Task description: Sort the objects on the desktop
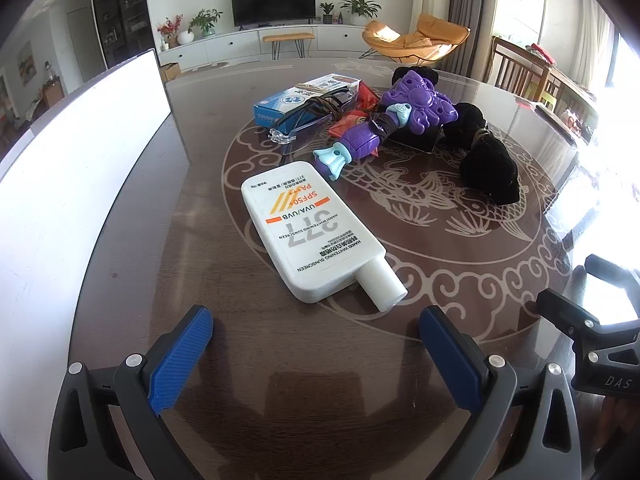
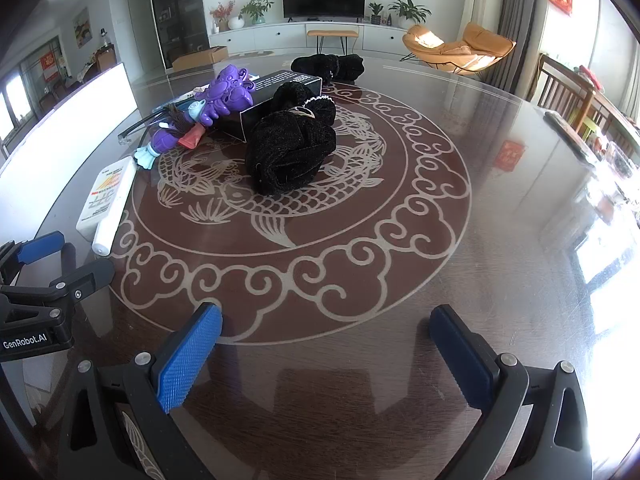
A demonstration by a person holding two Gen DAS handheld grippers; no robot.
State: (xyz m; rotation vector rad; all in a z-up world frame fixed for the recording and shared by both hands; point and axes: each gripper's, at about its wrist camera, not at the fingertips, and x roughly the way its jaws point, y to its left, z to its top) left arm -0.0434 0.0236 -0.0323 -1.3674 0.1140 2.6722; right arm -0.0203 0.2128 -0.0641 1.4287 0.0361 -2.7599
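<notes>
Dark glass-topped table [image 2: 500, 184] with carp pattern is seen. Black velvet scrunchie [image 2: 290, 152] is centred, well ahead of right gripper [image 2: 326, 346], jaws spread, empty. Sunscreen bottle [image 1: 312, 232] is lying flat just ahead of left gripper [image 1: 316, 346], jaws apart, nothing held.

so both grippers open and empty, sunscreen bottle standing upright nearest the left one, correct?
Not quite. The sunscreen bottle lies flat on the table, cap toward the left gripper, as the left wrist view shows. The rest holds: left gripper and right gripper are both open and empty.
</notes>
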